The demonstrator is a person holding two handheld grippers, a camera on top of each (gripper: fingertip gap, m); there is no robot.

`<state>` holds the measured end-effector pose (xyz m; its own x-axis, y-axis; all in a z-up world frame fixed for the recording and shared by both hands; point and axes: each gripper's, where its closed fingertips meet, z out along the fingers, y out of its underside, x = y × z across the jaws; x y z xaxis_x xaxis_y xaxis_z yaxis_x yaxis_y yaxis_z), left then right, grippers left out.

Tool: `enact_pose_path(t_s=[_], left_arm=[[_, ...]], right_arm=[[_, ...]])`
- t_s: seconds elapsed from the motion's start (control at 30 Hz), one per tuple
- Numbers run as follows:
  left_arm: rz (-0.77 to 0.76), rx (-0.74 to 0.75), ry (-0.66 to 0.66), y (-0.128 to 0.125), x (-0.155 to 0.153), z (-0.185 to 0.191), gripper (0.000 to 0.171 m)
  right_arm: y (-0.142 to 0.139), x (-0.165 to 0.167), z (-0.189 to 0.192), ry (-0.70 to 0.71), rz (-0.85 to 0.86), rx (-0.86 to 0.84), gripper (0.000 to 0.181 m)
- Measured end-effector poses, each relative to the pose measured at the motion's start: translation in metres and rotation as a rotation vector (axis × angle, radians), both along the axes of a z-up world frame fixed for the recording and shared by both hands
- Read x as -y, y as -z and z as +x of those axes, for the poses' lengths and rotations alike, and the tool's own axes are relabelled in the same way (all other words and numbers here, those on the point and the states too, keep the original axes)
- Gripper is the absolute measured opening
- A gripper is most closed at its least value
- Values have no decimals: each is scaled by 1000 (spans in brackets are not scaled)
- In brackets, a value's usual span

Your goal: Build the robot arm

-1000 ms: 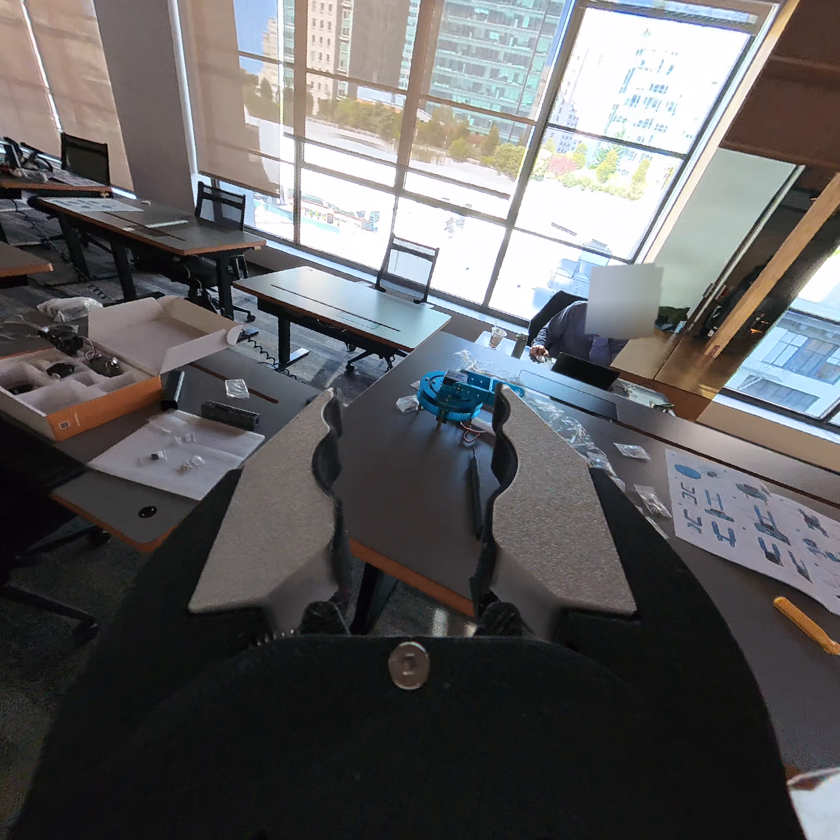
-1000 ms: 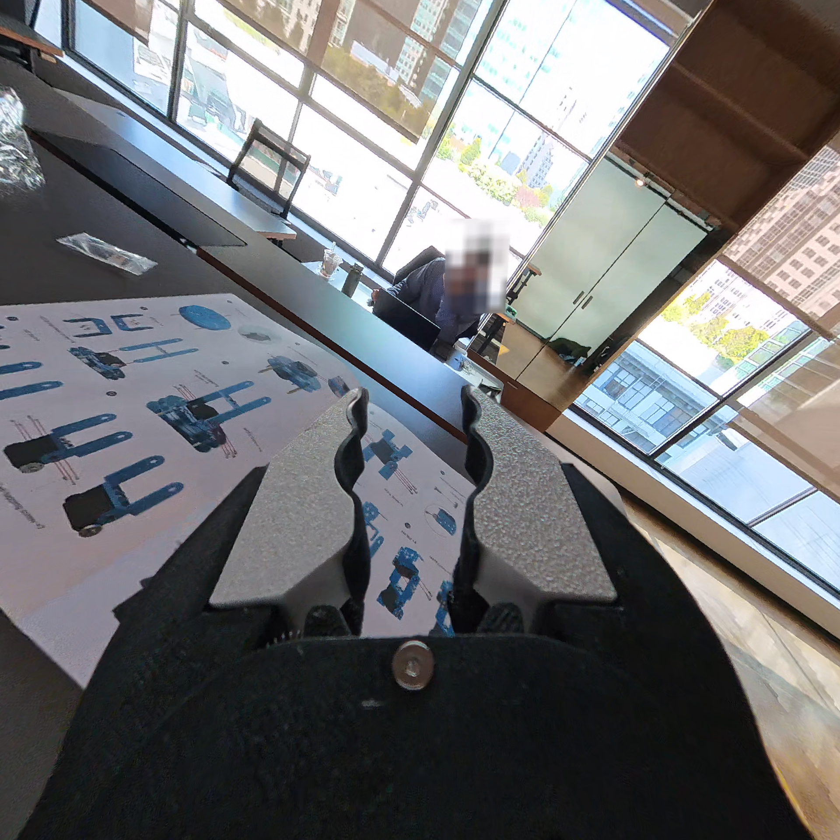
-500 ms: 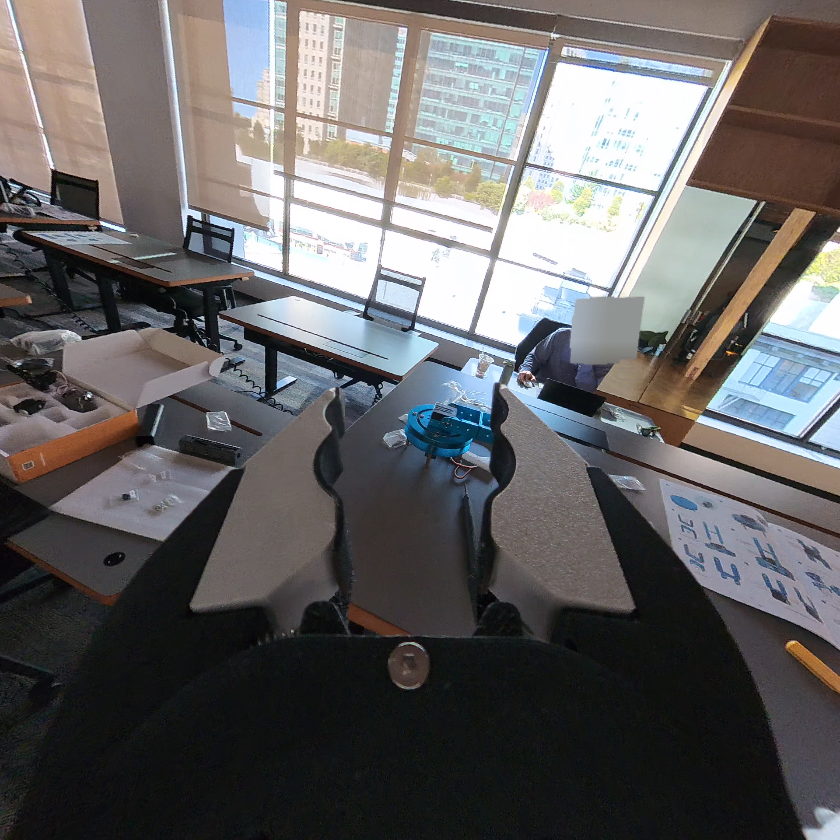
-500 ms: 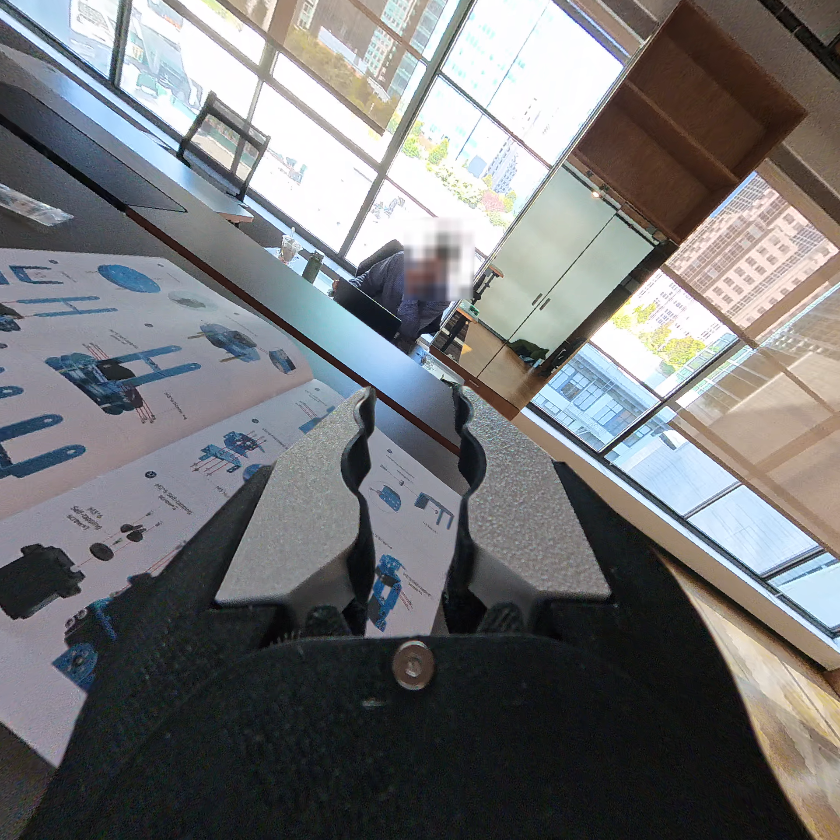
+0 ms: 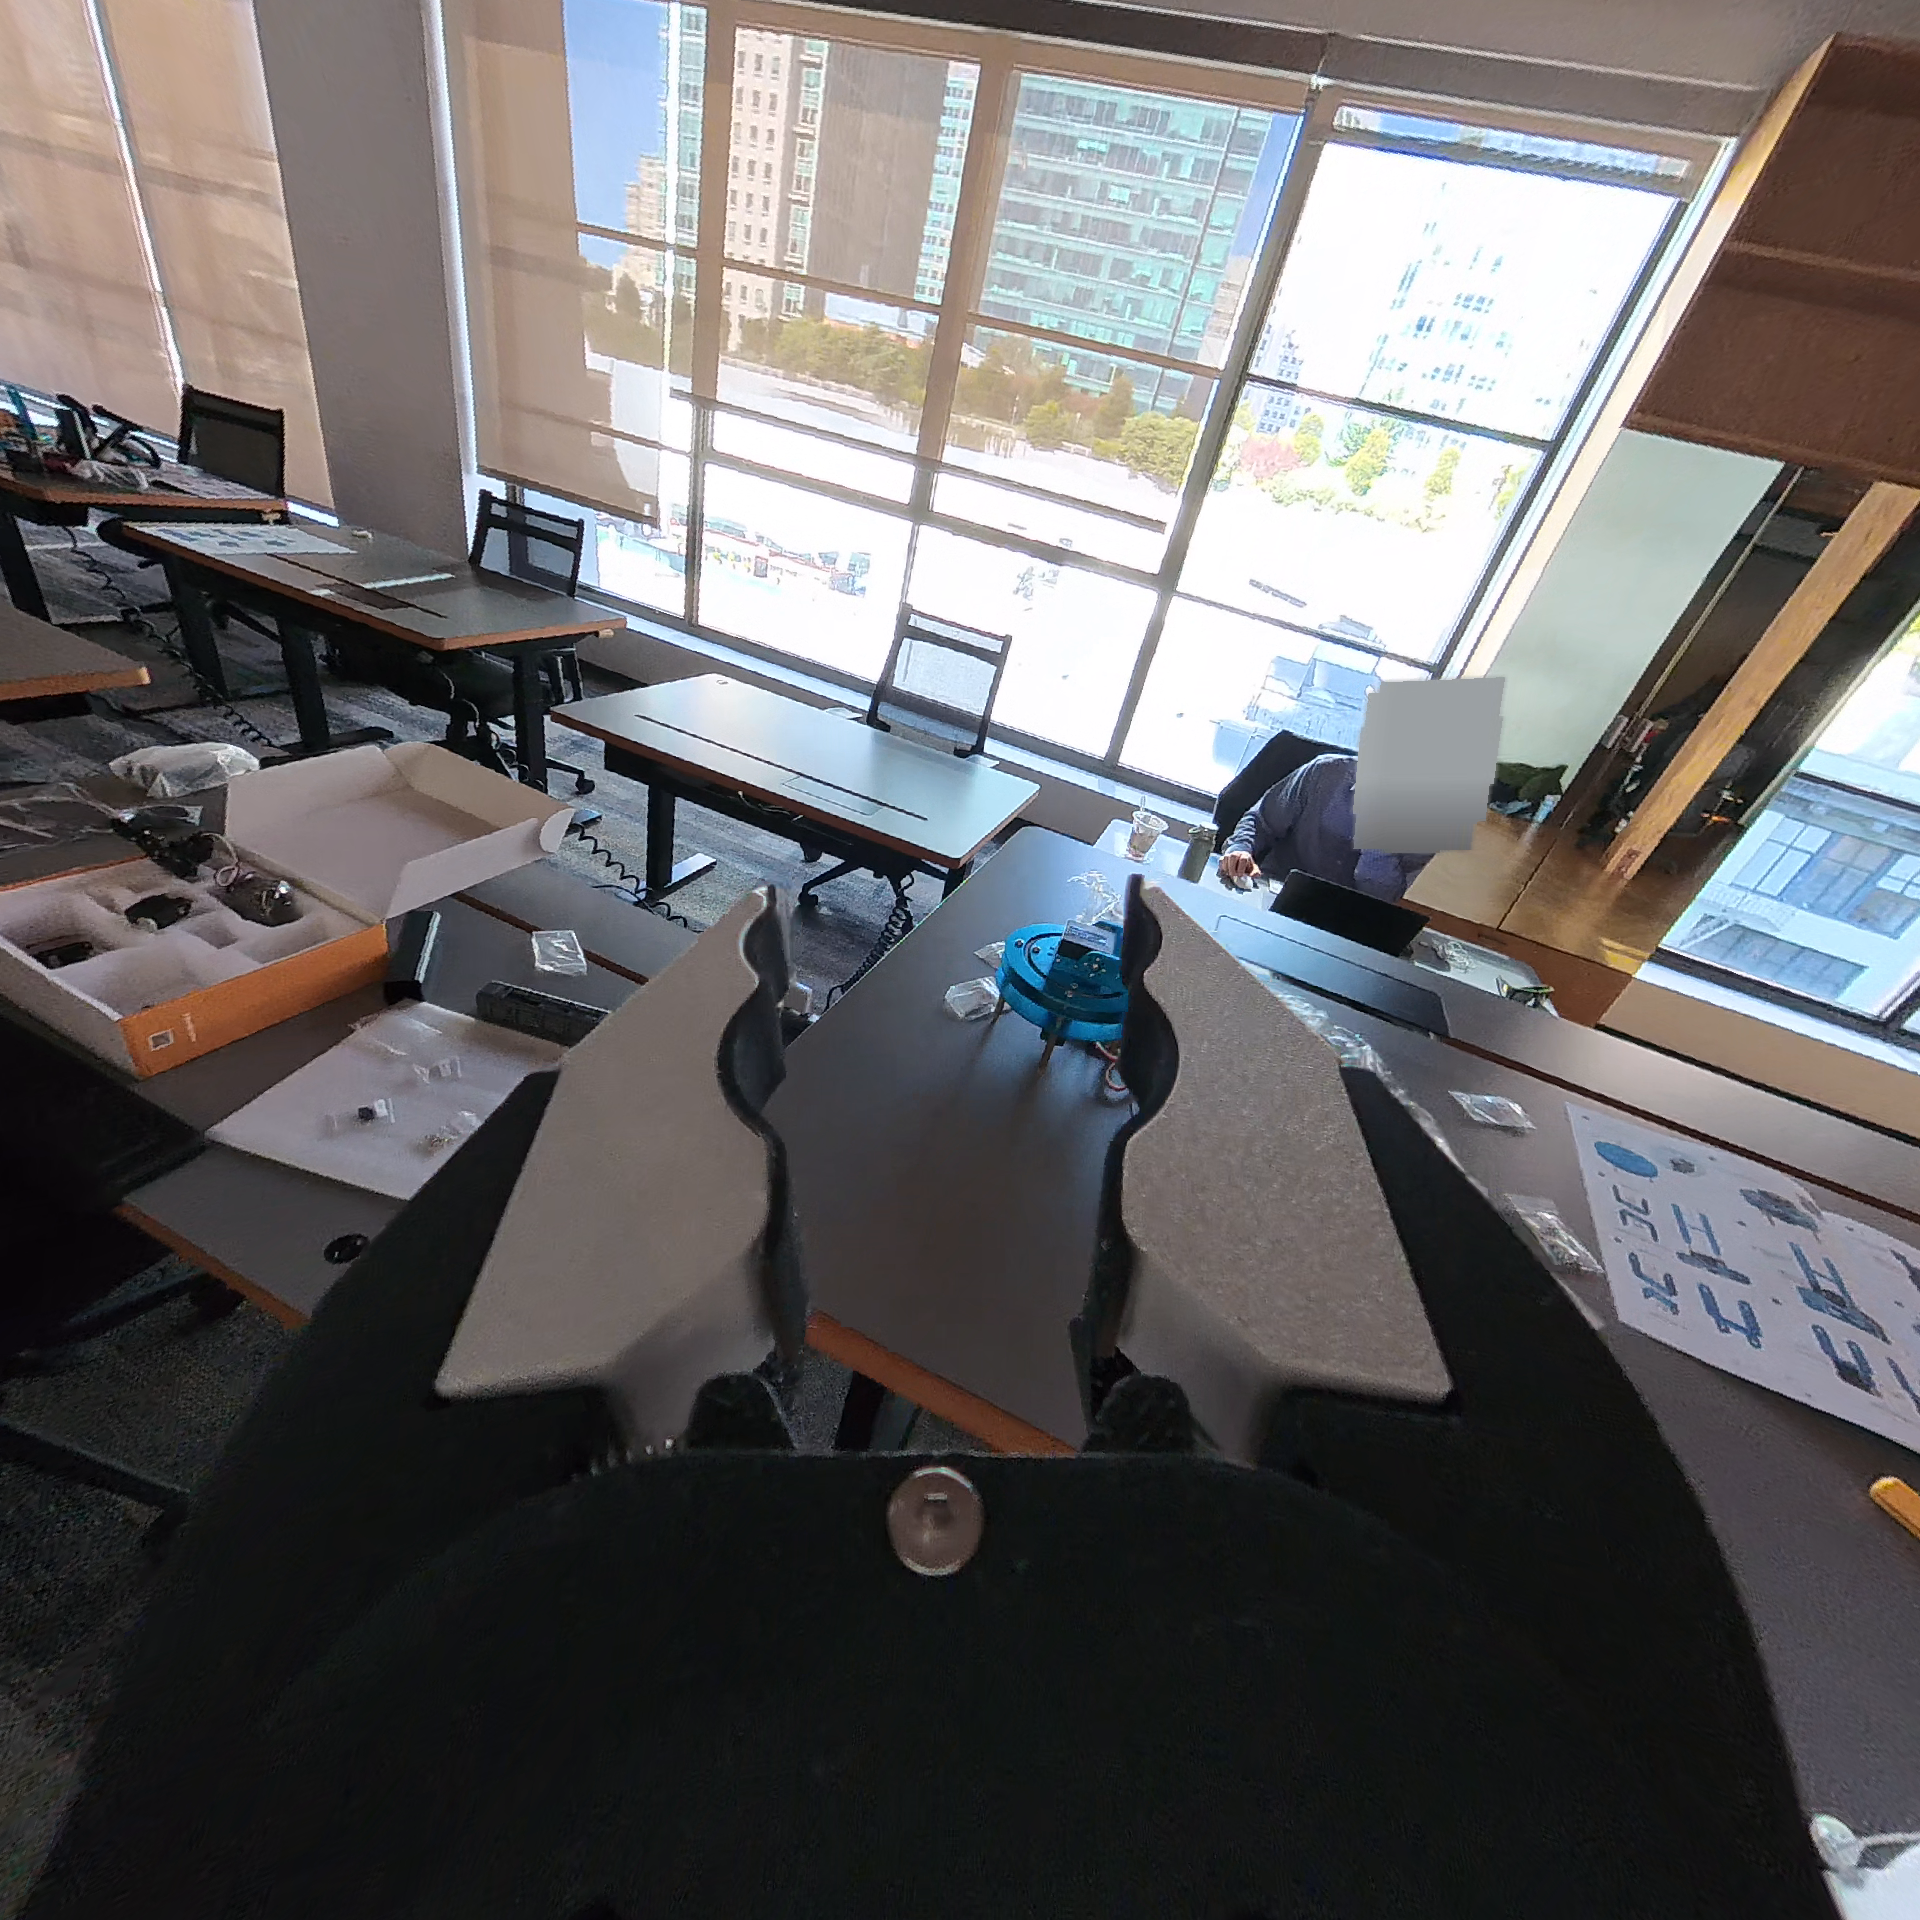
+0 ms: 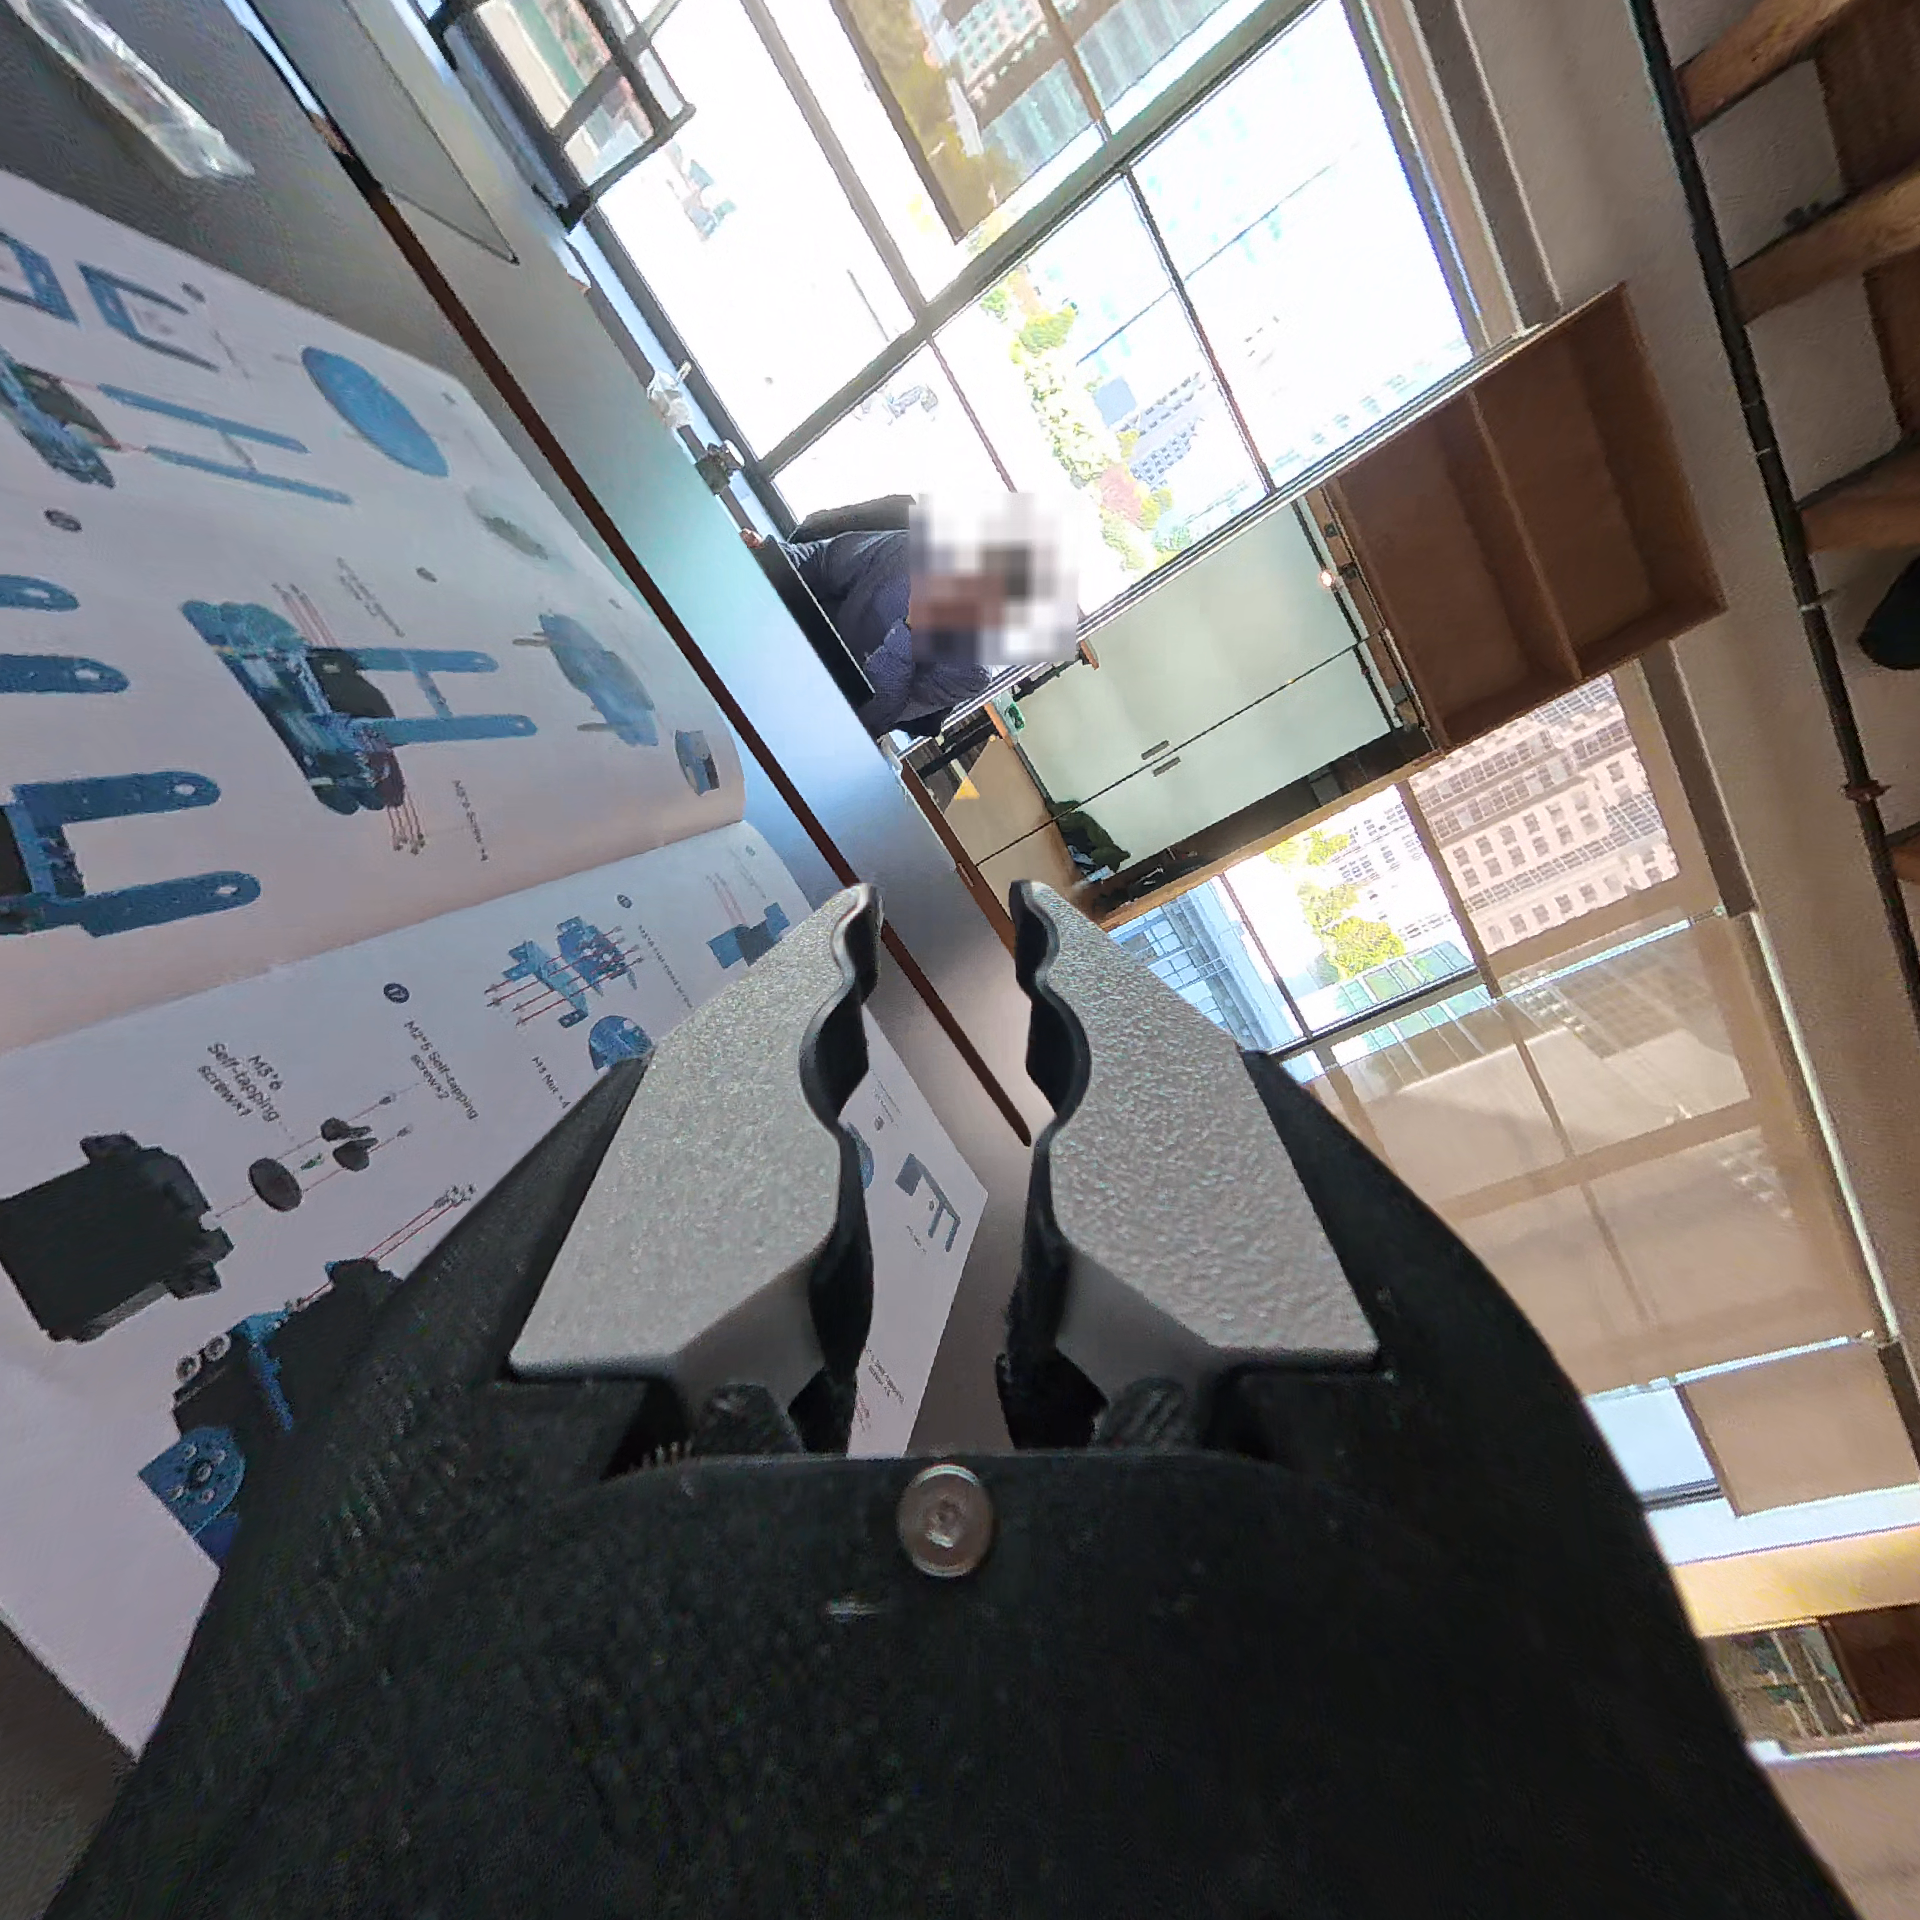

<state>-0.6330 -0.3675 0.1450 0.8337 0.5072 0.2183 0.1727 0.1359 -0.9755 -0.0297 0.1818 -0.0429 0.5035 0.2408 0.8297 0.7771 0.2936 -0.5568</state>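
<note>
Jaws apart, empty on both: left gripper (image 5: 948, 935) has risen off the worktop (image 5: 935, 1174); right gripper (image 6: 943, 940) has rolled over the instruction sheet (image 6: 343, 790).

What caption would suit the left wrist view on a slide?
Open, empty left gripper held above a dark desk, aimed toward a small blue round gadget, office windows beyond.

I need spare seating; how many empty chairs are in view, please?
3: the far-left chair, the middle chair behind the long desk, the nearest chair behind the window desk. Others may be hidden.
</note>
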Motion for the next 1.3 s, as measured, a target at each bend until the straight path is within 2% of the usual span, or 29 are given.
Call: enact_pose_path(t_s=[0.17, 0.57, 1.3], left_arm=[[-9, -9, -3, -3, -3, 1, 62], [-84, -33, 17, 1, -27, 9, 64], [-68, -27, 16, -2, -30, 6, 64]], right_arm=[[8, -2, 1, 8, -9, 51, 23], [7, -2, 8, 15, -14, 32, 24], [8, -5, 9, 32, -9, 45, 26]])
